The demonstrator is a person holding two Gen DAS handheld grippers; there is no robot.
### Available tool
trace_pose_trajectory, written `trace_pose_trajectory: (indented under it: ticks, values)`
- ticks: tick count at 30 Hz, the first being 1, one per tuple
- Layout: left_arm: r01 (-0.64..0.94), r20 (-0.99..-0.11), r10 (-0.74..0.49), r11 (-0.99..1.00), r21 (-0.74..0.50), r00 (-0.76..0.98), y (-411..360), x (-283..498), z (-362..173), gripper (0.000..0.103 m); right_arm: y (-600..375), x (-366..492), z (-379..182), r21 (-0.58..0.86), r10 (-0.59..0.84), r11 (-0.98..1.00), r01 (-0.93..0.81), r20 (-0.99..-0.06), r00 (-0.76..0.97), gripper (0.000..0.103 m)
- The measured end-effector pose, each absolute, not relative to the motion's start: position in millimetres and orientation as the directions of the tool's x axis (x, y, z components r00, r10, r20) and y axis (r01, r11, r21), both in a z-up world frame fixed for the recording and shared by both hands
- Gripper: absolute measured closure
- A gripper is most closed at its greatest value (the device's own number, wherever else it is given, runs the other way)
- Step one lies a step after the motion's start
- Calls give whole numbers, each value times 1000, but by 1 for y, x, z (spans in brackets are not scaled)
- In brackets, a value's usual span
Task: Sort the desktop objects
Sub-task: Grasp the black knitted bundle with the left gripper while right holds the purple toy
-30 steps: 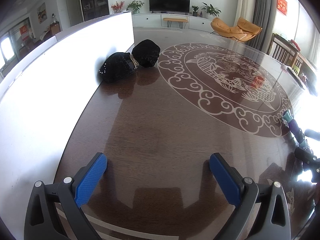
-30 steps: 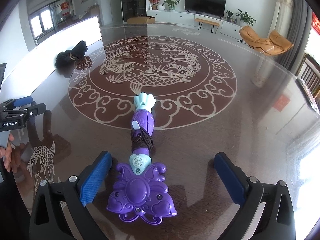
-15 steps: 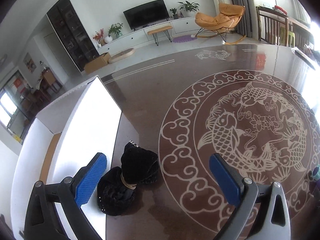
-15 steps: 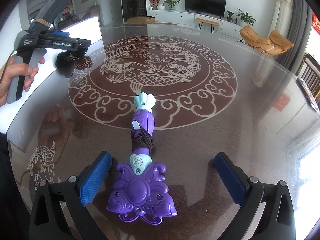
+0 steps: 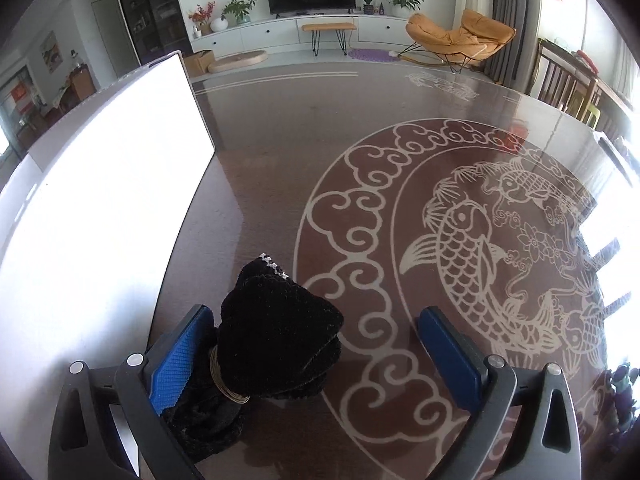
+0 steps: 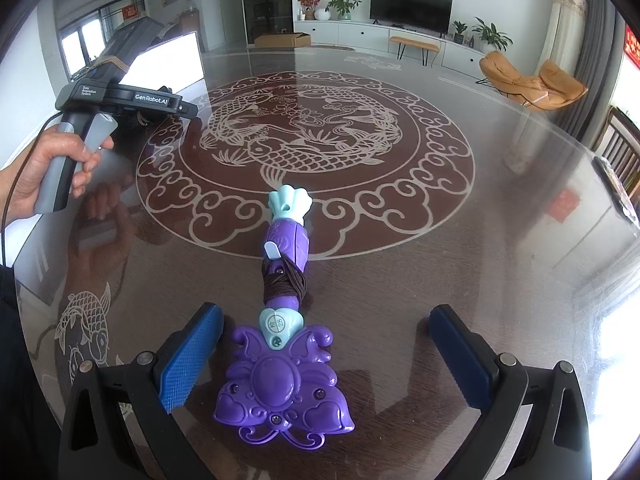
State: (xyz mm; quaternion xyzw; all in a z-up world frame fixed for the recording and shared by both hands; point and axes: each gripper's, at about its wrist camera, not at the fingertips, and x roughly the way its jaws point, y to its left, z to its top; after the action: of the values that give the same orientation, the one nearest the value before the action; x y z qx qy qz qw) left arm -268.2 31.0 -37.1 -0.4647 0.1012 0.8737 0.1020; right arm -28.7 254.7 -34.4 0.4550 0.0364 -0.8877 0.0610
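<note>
Pointing away lengthwise, purple wand [image 6: 285, 320]

Black velvet bow [image 5: 276, 332] lower half hidden behind left claw [image 5: 316, 356].

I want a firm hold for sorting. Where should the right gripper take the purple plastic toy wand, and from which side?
Probably the narrow purple handle, near its dark thread wrap, coming from above. The purple plastic toy wand lies flat, pointing away; its broad flower head looks awkward to clamp.
</note>
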Motion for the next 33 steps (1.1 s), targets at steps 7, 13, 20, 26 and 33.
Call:
trace_pose_trajectory:
  ticks: [7,13,20,26,33]
  values:
    - [-318,-826,103,-943,96,-554,67,-181,-38,0,255,-29,-34,-9,-75,-990,141,-812,-579,0]
    - [-331,-771,70,-924,189,-634,81,-139,-18,0,255,-29,-34,-9,-75,-990,141,-812,-579,0]
    - [-333,-768,62,-921,203,-637,72,-129,-13,0,255,-29,-34,-9,-75,-990,141,-812,-579,0]
    - [-325,-761,62,-924,201,-646,67,-122,-11,0,255,-28,-34,-9,-75,-990,141,-812,-579,0]
    - [-331,-753,58,-918,217,-656,63,-118,-6,0,255,-28,-34,-9,-75,-990,141,-812,-579,0]
